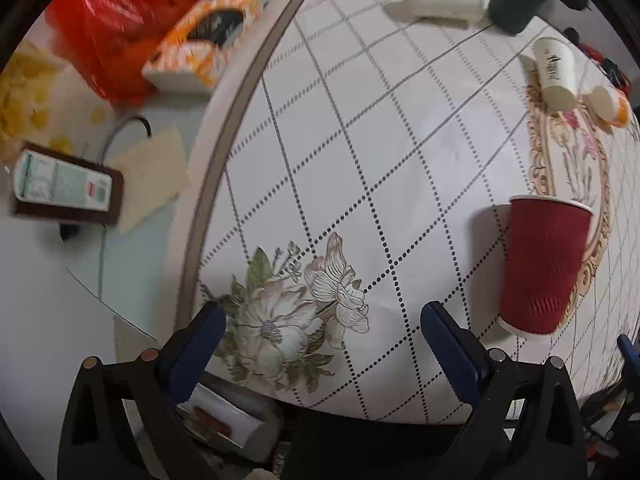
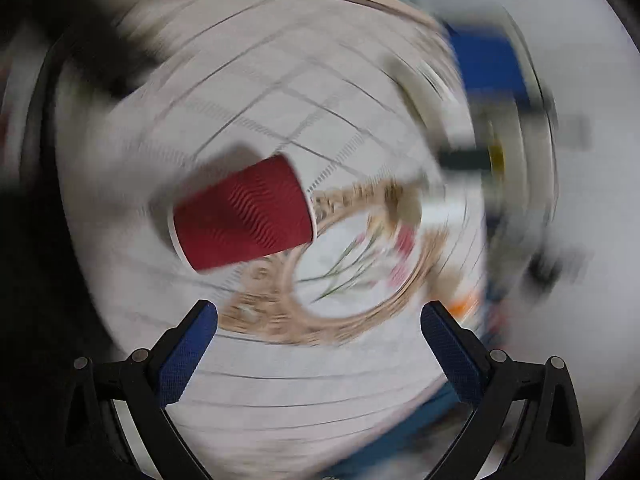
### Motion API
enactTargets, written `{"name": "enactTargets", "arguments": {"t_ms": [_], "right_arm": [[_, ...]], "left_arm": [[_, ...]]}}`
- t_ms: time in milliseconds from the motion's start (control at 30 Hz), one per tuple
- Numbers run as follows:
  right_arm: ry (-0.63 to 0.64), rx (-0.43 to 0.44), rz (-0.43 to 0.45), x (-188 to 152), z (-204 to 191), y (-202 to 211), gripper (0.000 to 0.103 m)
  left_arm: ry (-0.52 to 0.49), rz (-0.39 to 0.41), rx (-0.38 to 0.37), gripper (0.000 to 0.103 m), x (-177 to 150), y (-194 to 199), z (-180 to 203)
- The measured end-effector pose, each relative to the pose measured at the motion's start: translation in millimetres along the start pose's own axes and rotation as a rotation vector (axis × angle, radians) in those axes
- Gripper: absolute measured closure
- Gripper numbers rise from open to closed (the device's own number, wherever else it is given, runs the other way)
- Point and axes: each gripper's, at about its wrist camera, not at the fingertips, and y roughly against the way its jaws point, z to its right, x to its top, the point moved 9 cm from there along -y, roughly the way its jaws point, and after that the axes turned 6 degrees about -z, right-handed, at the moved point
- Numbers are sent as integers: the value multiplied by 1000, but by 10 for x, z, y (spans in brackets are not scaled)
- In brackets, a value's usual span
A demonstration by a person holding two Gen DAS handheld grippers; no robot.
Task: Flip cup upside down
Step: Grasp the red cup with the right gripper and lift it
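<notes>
Two hand-held grippers are shown spread wide with nothing between their fingers: the left hand-held gripper [image 1: 322, 334] hangs over the floral print near the edge of the surface [image 1: 360, 128], and the right hand-held gripper [image 2: 319, 334] is seen through heavy rotational blur, which suggests that it is being turned at the wrist. The red ribbed cup [image 1: 544, 266] stands on the checked cloth at the rim of the ornate medallion, to the right of the left fingers; in the left view its wide rim appears uppermost, so it is judged not yet flipped. In the right view the red ribbed cup [image 2: 244, 214] lies ahead of the fingers and apart from them. For the approach to be done well, the spin should be settled first, the fingers aligned across the mid-body, and the cup closed on gently, since a paper wall is likely to buckle. A white cup [image 1: 556, 74] farther off should be left undisturbed.
</notes>
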Motion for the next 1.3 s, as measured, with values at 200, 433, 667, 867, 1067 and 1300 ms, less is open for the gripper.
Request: {"name": "enactTargets", "arguments": {"t_ms": [200,433,667,867,1067,1300], "right_arm": [[869,-375,91,72,-565,-267,1],[1434,-601,208,-17,-733,-647,1],[1697,-698,255,33,-654,-972,2],[1750,-695,276,114,-631,-1119,5],[1768,-679,281,169,-608,-1265,21],[1707,-639,299,288,-550,-1326,23]], "left_arm": [[96,-77,28,3,-40,-287,-108],[171,-120,16,2,-95,-513,-287],[192,-153,1,2,-141,-641,-391],[183,-164,4,2,-104,-688,-378],[171,-169,10,3,-12,-663,-313],[167,-167,21,3,79,-613,-304]]}}
